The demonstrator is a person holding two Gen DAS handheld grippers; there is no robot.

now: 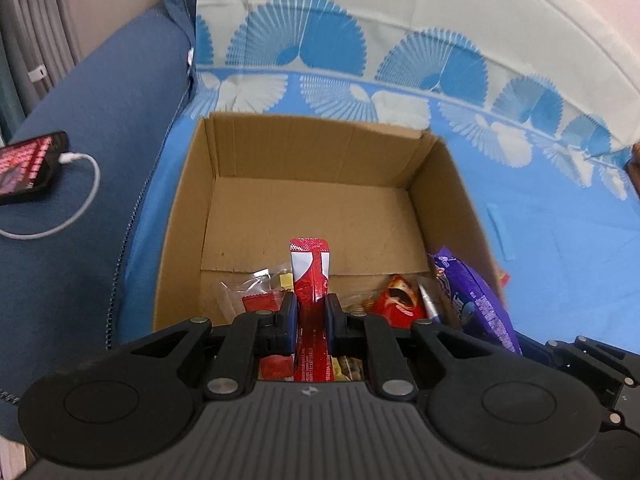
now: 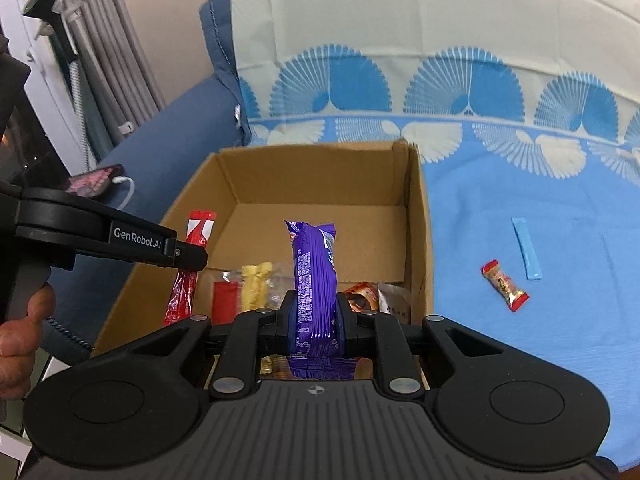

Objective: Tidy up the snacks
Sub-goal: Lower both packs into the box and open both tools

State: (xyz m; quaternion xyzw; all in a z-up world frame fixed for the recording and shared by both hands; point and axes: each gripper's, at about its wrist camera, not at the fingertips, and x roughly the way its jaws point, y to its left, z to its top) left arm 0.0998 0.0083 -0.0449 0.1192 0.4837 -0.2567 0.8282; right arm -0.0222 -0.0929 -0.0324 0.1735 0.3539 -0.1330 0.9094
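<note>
An open cardboard box (image 1: 312,152) (image 2: 320,176) sits on a blue patterned sheet. My left gripper (image 1: 311,312) is shut on a long red snack stick (image 1: 310,276) and holds it over the box's near end; the stick also shows in the right wrist view (image 2: 188,268). My right gripper (image 2: 314,312) is shut on a purple snack pack (image 2: 314,276), held upright over the box; the pack shows at right in the left wrist view (image 1: 476,300). Several wrapped snacks (image 1: 400,300) (image 2: 256,284) lie at the box's near end. A red and gold candy (image 2: 505,285) lies on the sheet right of the box.
A light blue strip (image 2: 526,248) lies on the sheet beyond the candy. A phone (image 1: 28,168) with a white cable rests on the dark blue sofa arm at left. Curtains and a stand (image 2: 80,60) are at the far left.
</note>
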